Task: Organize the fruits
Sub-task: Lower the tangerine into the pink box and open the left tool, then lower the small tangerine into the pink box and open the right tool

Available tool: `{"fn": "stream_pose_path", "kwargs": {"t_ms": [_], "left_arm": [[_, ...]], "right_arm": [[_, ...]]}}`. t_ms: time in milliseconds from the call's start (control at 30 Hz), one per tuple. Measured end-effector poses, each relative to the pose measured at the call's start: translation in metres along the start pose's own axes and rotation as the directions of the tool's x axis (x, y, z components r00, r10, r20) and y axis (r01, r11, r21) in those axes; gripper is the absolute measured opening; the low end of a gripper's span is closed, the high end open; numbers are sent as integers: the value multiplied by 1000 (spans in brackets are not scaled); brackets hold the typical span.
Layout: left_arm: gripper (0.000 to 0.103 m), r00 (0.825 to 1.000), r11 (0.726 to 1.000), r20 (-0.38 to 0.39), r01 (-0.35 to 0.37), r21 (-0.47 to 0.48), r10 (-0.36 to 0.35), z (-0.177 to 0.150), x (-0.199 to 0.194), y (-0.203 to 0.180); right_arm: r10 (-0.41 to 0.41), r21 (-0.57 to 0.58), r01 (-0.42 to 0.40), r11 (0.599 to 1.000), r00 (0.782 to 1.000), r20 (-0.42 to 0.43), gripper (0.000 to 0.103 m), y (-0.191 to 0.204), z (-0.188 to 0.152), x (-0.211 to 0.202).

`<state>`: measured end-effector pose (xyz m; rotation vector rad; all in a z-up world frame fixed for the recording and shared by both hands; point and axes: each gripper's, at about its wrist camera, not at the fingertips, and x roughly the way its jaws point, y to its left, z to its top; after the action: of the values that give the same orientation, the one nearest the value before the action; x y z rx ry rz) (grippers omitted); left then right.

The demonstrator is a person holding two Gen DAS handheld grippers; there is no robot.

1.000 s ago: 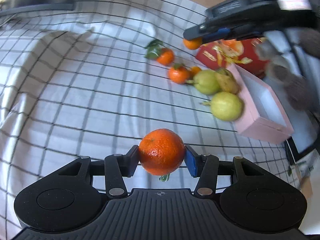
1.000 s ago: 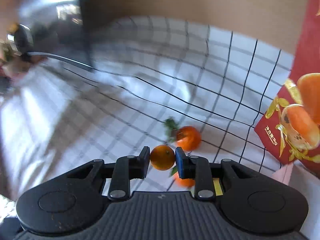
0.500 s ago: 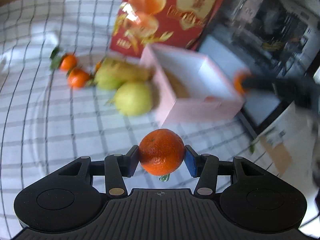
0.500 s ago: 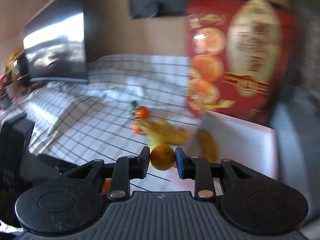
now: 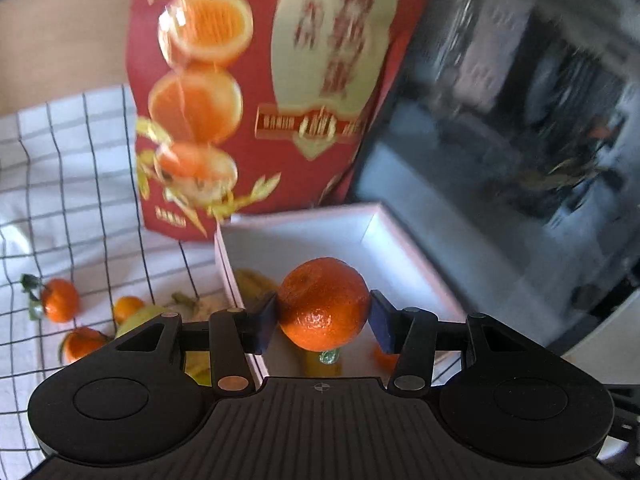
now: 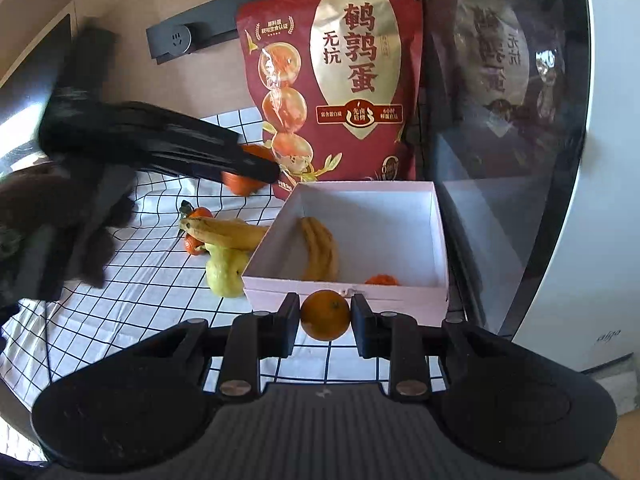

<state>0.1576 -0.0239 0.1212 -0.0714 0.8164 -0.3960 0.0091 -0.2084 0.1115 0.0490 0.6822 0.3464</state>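
Left gripper (image 5: 323, 322) is clamped on a big mandarin (image 5: 324, 304), pads pressing both sides, and it hangs right over the pink box (image 5: 408, 256). Right gripper (image 6: 325, 320) is pinched tight on a smaller orange (image 6: 325, 314), sitting just short of the box's near wall (image 6: 344, 294). Inside the box: a banana (image 6: 320, 252) along the left and one small orange piece (image 6: 382, 279) near the front. Out on the checked cloth (image 6: 132, 280) wait another banana (image 6: 228, 232), a pear (image 6: 225, 272) and a few leafy mandarins (image 5: 60, 300).

For a clean drop, I'd say lower each fruit into the bare right half of the box, clear of the banana, and open only when low, since round fruit rolls. The two grippers look crowded here, so go one at a time, left first, right carried over the wall before letting go
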Motion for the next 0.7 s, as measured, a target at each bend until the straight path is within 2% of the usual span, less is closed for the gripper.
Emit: {"fn": "stream_pose_path", "kwargs": {"t_ms": [167,300,400,533,600,700], "left_arm": [[55,994,997,-85,-68,43,72,-13,34,1],[52,995,994,-67,-61,86,67,-17,28,-1],[52,999,998,-8,-50,48,50,-14,15,4],[52,993,996,117,-20,-85,30,-18,-23,23],[52,987,990,162,6,-138,17,-29,-44,34],[52,985,984,170,-12,-177,42,-56,-66,42]], "right_arm": [[7,7,-7,1000,1000,-21,27,0,0,4],[4,23,-3,1000,999,-47,27,-2,0,11],[10,38,-7,999,998,-66,27,-4,-2,19],[9,26,-7,1000,998,-62,27,-5,3,25],[8,21,-7,1000,999,-40,27,-5,11,24],[24,11,-24,1000,1000,21,27,-4,35,23]]}}
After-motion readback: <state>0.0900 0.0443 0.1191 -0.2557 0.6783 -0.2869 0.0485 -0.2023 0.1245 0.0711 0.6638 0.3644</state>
